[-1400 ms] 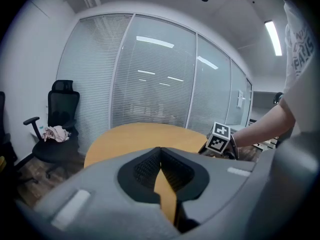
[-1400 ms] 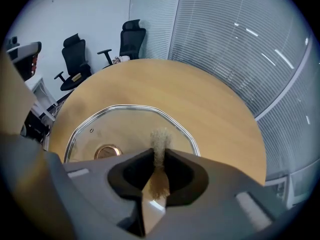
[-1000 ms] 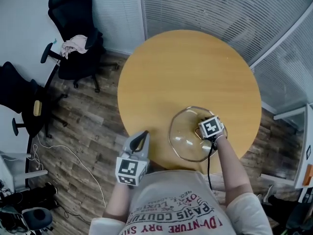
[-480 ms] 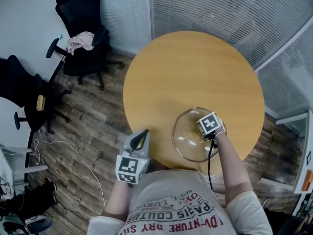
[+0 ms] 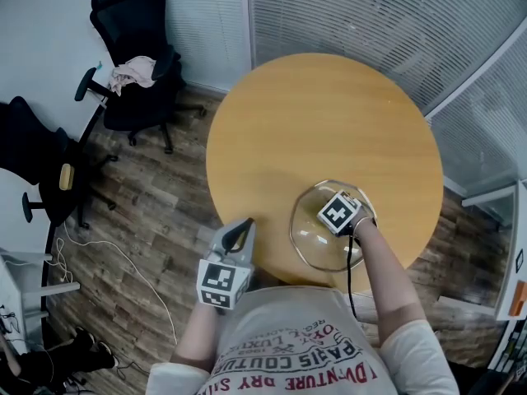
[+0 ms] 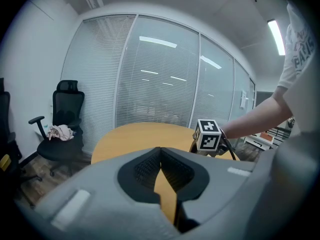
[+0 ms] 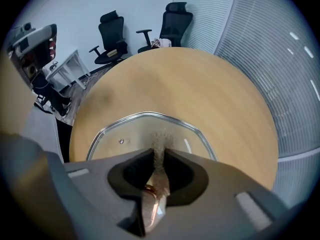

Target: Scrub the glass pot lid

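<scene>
Glass lid [image 7: 125,134] under right tongs' [image 7: 159,151] pad [image 7: 158,136]

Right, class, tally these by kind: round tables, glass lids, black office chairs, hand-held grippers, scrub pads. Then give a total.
Round wooden table: 1
Clear glass pot lid: 1
Black office chairs: 2
Grey two-jaw grippers: 2 (left gripper, right gripper)
Thin speckled scrub pad, pinched in the right gripper: 1
Total: 7

head: steeply down | gripper views: low, along jaws | shared: table [image 5: 321,113]
</scene>
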`<state>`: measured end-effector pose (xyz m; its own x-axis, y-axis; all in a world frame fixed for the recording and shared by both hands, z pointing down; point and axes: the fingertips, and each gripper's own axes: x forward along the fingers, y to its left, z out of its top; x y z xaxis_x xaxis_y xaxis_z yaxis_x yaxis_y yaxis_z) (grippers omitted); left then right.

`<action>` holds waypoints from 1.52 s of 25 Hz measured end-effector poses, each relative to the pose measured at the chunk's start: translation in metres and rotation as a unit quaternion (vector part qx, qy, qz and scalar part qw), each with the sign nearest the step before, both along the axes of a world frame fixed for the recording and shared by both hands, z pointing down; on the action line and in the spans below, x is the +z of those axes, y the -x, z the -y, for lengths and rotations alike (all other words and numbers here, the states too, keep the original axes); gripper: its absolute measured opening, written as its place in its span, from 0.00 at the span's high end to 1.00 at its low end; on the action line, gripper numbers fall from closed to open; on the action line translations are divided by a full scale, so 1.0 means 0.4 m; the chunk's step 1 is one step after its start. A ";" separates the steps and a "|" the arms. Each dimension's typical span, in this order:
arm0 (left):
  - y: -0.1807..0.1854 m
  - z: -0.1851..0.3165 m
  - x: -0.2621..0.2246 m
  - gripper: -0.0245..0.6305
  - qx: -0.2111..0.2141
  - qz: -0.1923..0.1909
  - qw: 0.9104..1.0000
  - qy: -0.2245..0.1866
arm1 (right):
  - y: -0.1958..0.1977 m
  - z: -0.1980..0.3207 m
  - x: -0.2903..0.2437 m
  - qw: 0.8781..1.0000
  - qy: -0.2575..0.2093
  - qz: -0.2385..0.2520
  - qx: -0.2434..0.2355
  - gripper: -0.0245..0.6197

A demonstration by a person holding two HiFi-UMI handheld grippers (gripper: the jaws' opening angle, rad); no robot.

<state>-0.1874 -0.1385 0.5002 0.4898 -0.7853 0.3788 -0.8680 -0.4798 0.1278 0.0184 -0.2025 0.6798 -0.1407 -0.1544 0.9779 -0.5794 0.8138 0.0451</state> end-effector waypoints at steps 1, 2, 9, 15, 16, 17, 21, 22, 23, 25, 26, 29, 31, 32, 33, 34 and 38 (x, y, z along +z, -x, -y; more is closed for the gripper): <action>-0.001 -0.003 0.000 0.95 0.001 -0.001 1.000 0.001 | 0.010 0.000 -0.001 1.000 -0.005 -0.002 -0.014 0.86; -0.003 -0.004 0.000 0.95 0.002 -0.001 1.000 0.000 | 0.015 -0.004 -0.001 1.000 -0.007 -0.008 -0.025 0.86; 0.006 -0.005 -0.018 0.95 0.005 -0.007 1.000 -0.008 | 0.069 -0.037 0.006 0.996 -0.035 -0.008 -0.084 0.86; 0.010 -0.018 -0.030 0.95 0.004 -0.017 1.000 -0.009 | 0.109 -0.104 0.001 0.990 -0.014 -0.005 -0.141 0.86; 0.009 -0.019 -0.033 0.95 0.005 -0.019 1.000 -0.009 | 0.112 -0.114 0.000 0.989 -0.009 -0.003 -0.150 0.86; 0.008 -0.019 -0.035 0.95 0.006 -0.021 1.000 -0.011 | 0.112 -0.121 -0.001 0.988 -0.007 -0.001 -0.155 0.86; 0.009 -0.027 -0.037 0.95 0.010 -0.026 1.000 -0.009 | 0.103 -0.157 -0.002 0.986 0.000 0.007 -0.167 0.86; 0.011 -0.029 -0.037 0.95 0.009 -0.030 0.999 -0.007 | 0.101 -0.171 -0.004 0.986 0.005 0.011 -0.167 0.86; 0.010 -0.032 -0.037 0.95 0.008 -0.035 0.999 -0.006 | 0.098 -0.185 -0.007 0.986 0.013 0.017 -0.166 0.86; 0.003 -0.034 -0.038 0.95 0.008 -0.043 0.999 -0.004 | 0.089 -0.214 -0.013 0.986 0.034 0.032 -0.161 0.86; -0.004 -0.036 -0.038 0.95 0.009 -0.044 0.999 -0.004 | 0.083 -0.229 -0.016 0.986 0.042 0.039 -0.159 0.86; -0.028 -0.044 -0.032 0.95 0.020 -0.045 0.999 0.000 | 0.067 -0.274 -0.020 0.983 0.056 0.053 -0.168 0.86; -0.038 -0.049 -0.029 0.95 0.025 -0.046 0.999 0.002 | 0.061 -0.303 -0.020 0.980 0.061 0.055 -0.179 0.86; -0.041 -0.051 -0.027 0.95 0.026 -0.046 0.999 0.003 | 0.057 -0.317 -0.019 0.979 0.065 0.055 -0.184 0.86; -0.045 -0.052 -0.026 0.95 0.027 -0.046 0.999 0.004 | 0.053 -0.331 -0.017 0.978 0.070 0.055 -0.189 0.86; -0.048 -0.052 -0.025 0.95 0.028 -0.046 0.999 0.004 | 0.048 -0.344 -0.016 0.977 0.078 0.056 -0.193 0.86; -0.057 -0.048 -0.027 0.95 0.028 -0.054 0.998 0.007 | 0.036 -0.374 -0.017 0.973 0.090 0.060 -0.205 0.86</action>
